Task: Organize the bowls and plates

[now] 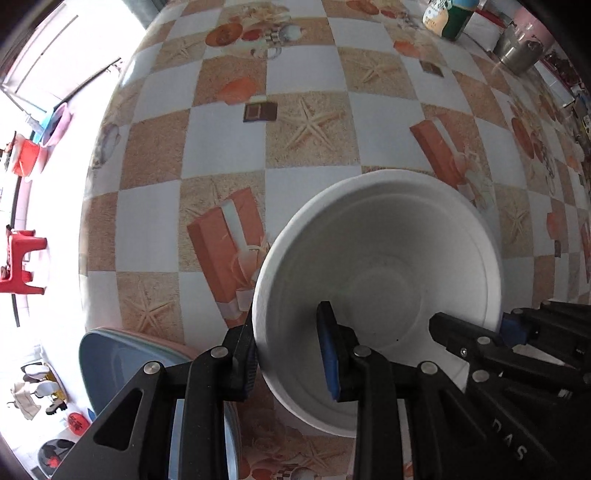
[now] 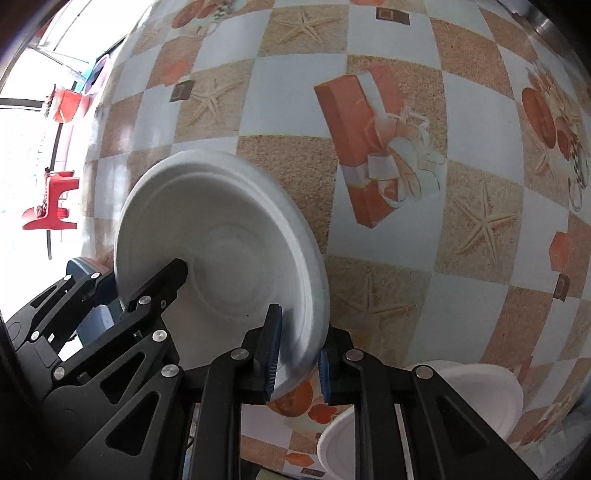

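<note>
A white foam bowl point(image 1: 380, 251) is held above the checked tablecloth by both grippers. My left gripper point(image 1: 288, 350) is shut on its left rim, one finger outside and one blue-padded finger inside. My right gripper point(image 2: 297, 363) is shut on the opposite rim of the same bowl point(image 2: 221, 236). The right gripper also shows in the left wrist view point(image 1: 476, 332), and the left gripper in the right wrist view point(image 2: 147, 284). A blue plate point(image 1: 122, 362) lies on a pink plate at the lower left, under my left gripper.
Two more white foam bowls point(image 2: 476, 391) sit at the near right of the table. Jars point(image 1: 447, 16) and a metal pot point(image 1: 517, 50) stand at the far right. The table edge point(image 1: 86, 206) runs along the left, with red stools point(image 1: 20, 262) beyond.
</note>
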The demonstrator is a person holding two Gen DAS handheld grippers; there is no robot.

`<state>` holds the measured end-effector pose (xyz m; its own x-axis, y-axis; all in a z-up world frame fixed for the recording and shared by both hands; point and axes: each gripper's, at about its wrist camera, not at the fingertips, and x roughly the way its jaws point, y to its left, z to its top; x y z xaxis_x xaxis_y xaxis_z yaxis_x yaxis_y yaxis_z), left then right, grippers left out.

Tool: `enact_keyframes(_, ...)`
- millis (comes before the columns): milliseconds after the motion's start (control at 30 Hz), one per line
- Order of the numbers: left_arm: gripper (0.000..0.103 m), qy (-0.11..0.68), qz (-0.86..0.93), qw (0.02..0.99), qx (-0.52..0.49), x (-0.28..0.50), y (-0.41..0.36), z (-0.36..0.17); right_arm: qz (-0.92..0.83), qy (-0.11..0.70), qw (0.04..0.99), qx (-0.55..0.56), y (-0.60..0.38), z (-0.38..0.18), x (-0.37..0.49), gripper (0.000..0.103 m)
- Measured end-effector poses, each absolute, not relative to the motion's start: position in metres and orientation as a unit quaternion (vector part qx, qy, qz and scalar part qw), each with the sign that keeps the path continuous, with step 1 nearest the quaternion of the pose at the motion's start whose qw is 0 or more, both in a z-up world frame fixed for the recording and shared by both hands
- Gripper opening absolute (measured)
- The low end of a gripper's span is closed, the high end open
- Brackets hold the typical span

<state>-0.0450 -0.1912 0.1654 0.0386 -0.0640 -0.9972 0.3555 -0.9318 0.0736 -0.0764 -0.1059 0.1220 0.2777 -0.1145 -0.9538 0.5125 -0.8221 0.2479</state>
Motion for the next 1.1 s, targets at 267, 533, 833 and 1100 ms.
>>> enact_keyframes(267,0.031,0.103,-0.706,0.159,0.683,-0.039,-0.179,0.204,-0.611,0.115,0.277,0.733,-0.08,0.154,-0.084,0.019)
enact_keyframes(533,0.031,0.088,-0.716,0.132,0.68,-0.051,-0.134,0.218,-0.628,0.092,0.26,0.727,-0.04,0.17,-0.084,0.019)
enact_keyframes(833,0.032,0.074,-0.723,0.101,0.68,-0.06,-0.096,0.226,-0.642,0.069,0.237,0.726,-0.006,0.181,-0.083,0.019)
enact_keyframes(1100,0.032,0.065,-0.732,0.083,0.673,-0.068,-0.077,0.235,-0.648,0.055,0.225,0.725,0.021,0.189,-0.085,0.019)
